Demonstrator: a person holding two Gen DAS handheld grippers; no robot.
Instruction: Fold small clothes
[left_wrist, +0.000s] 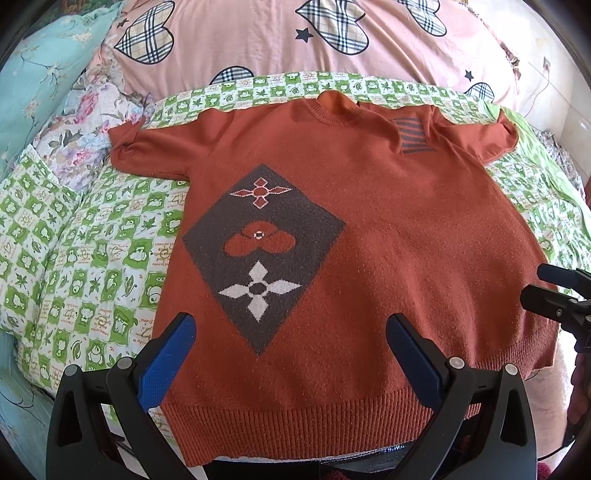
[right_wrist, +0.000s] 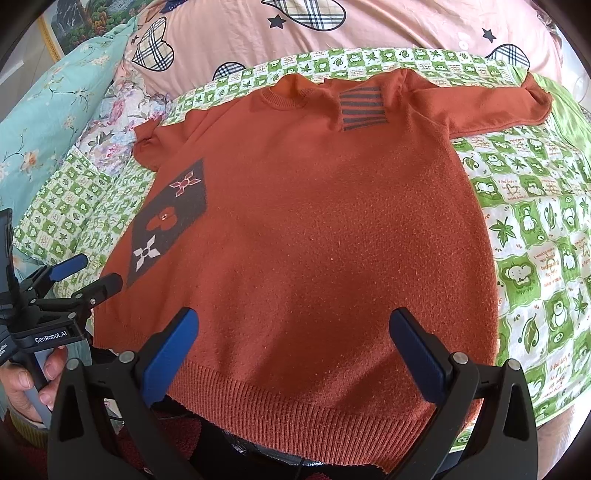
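Observation:
An orange knit short-sleeved sweater (left_wrist: 369, 229) lies spread flat, front up, on the green-checked bedsheet (left_wrist: 85, 266). It has a dark diamond patch with flowers and a striped patch near the collar. It also shows in the right wrist view (right_wrist: 314, 229). My left gripper (left_wrist: 291, 332) is open over the hem at the sweater's lower left, holding nothing. My right gripper (right_wrist: 295, 328) is open over the hem's lower right, holding nothing. Each gripper shows at the edge of the other's view: the right gripper (left_wrist: 535, 288), the left gripper (right_wrist: 96, 273).
A pink quilt with plaid hearts (left_wrist: 258, 40) lies behind the sweater. A teal floral pillow (left_wrist: 33, 81) and a floral cloth (left_wrist: 88, 125) sit at the left. The bed edge runs below the hem. A hand (right_wrist: 33, 380) holds the left gripper's handle.

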